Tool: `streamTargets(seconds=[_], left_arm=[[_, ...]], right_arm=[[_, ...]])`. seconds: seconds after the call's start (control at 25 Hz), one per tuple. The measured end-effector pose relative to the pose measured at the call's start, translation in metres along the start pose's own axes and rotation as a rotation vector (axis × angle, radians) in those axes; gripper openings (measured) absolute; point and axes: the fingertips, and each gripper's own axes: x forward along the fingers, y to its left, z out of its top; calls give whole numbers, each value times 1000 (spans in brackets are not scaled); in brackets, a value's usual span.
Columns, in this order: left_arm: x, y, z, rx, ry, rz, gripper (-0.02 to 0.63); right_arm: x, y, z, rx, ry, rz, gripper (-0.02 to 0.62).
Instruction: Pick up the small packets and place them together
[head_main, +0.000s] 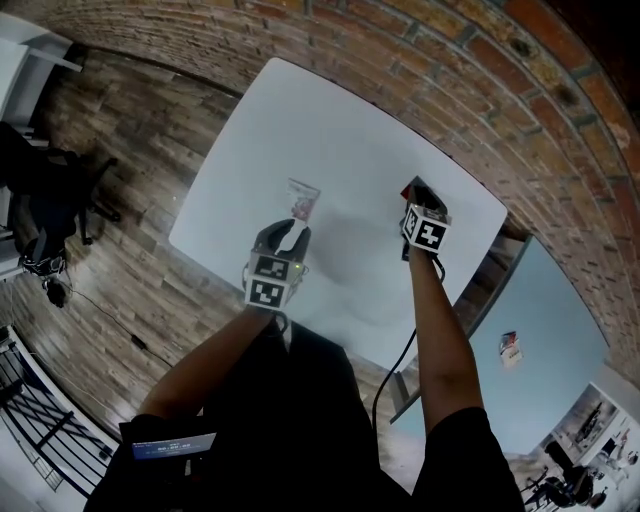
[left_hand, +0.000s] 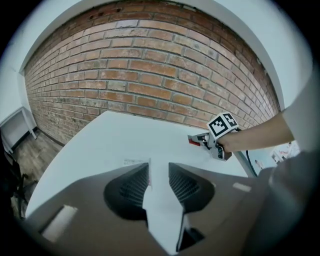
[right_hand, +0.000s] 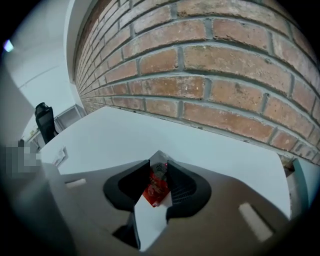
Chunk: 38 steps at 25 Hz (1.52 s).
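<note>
Bench: white rounded bench (head_main: 300, 120), under the left claw (head_main: 292, 228) and right claw (head_main: 415, 192).
Wall: red brick wall (head_main: 400, 40), ahead of both.
Floor: grey-brown plank floor (head_main: 120, 150), left of the left claw.
Second bench: pale blue bench (head_main: 560, 320), right of the right claw.

Your left gripper (head_main: 293, 228) sits over the white worktop (head_main: 350, 130), and a small clear packet (head_main: 302, 198) lies just beyond its tips. Your right gripper (head_main: 414, 188) is near the worktop's right edge, apart from that packet, with a bit of red showing at its tip. A brick wall (head_main: 400, 40) runs behind, and a pale blue table (head_main: 550, 330) stands to your right.
</note>
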Motion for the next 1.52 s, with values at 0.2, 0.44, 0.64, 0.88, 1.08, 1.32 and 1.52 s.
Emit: streamTargets(seconds=[0.2, 0.44, 0.64, 0.88, 1.08, 1.32, 1.52], left_arm=[[0, -2, -1, 3, -3, -12, 124], [-9, 1, -2, 7, -20, -28, 124], [-19, 10, -7, 1, -22, -21, 124], [-30, 20, -16, -12, -17, -17, 124], [-37, 26, -23, -9, -15, -21, 124], [-43, 27, -24, -12, -26, -15, 121], [-51, 32, -28, -16, -32, -10, 94]], right_arm=[[-7, 35, -14, -77, -13, 62, 110], [-15, 83, -30, -115, -11, 129, 110], [-21, 118, -43, -151, -5, 170, 110], [-27, 141, -53, -169, 12, 189, 110], [-32, 155, -60, -174, 7, 193, 110], [-32, 159, -63, -214, 2, 200, 110], [-37, 172, -66, -263, 15, 215, 99]])
